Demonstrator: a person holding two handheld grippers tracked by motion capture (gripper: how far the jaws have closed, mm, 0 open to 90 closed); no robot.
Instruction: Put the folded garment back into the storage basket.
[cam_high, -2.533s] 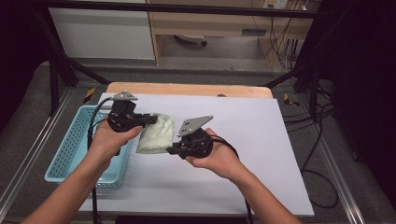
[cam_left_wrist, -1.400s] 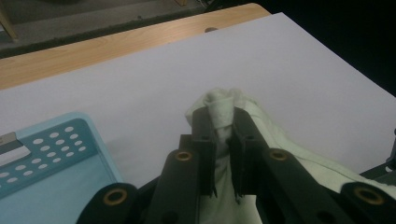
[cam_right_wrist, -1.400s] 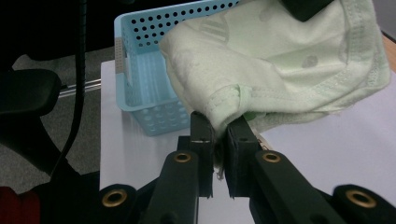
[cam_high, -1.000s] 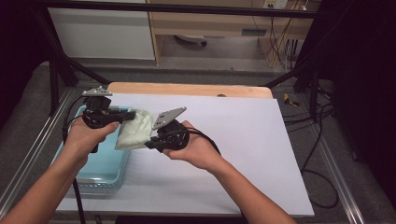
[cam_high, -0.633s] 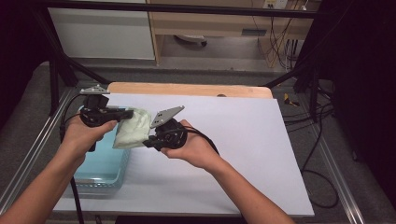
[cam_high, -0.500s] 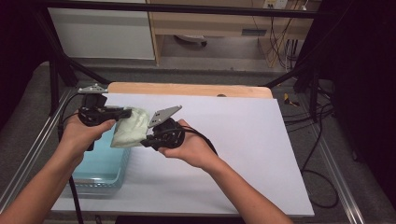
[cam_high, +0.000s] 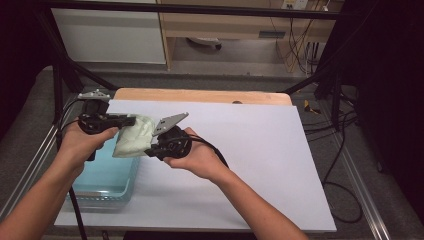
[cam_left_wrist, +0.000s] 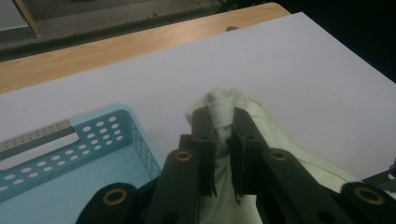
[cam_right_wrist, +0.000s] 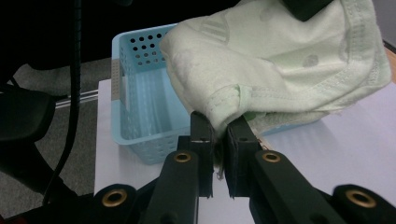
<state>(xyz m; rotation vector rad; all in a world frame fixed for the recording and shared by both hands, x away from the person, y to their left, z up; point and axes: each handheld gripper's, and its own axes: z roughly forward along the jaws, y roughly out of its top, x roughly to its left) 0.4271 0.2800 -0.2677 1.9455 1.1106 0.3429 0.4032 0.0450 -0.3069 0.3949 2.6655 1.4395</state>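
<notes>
A folded pale green cloth (cam_high: 131, 140) hangs in the air between both grippers, over the right rim of a light blue perforated basket (cam_high: 100, 176). My left gripper (cam_high: 131, 120) is shut on the cloth's far edge; a bunched fold of cloth (cam_left_wrist: 223, 112) sits pinched between its jaws. My right gripper (cam_high: 150, 152) is shut on the near hem of the cloth (cam_right_wrist: 280, 56), and the basket (cam_right_wrist: 140, 116) lies just beyond and below it. The left gripper (cam_left_wrist: 222, 128) points across the white sheet. The right gripper (cam_right_wrist: 218, 126) points toward the basket.
A white sheet (cam_high: 250, 150) covers most of the wooden table (cam_high: 200, 95), with open room to the right. The basket sits at the table's left edge beside a metal rail (cam_high: 35, 155). Cables (cam_high: 345, 195) lie on the floor at the right.
Both hands have carried the cloth leftward, from the middle of the sheet to above the basket's right rim. Both grips have stayed shut on it.
</notes>
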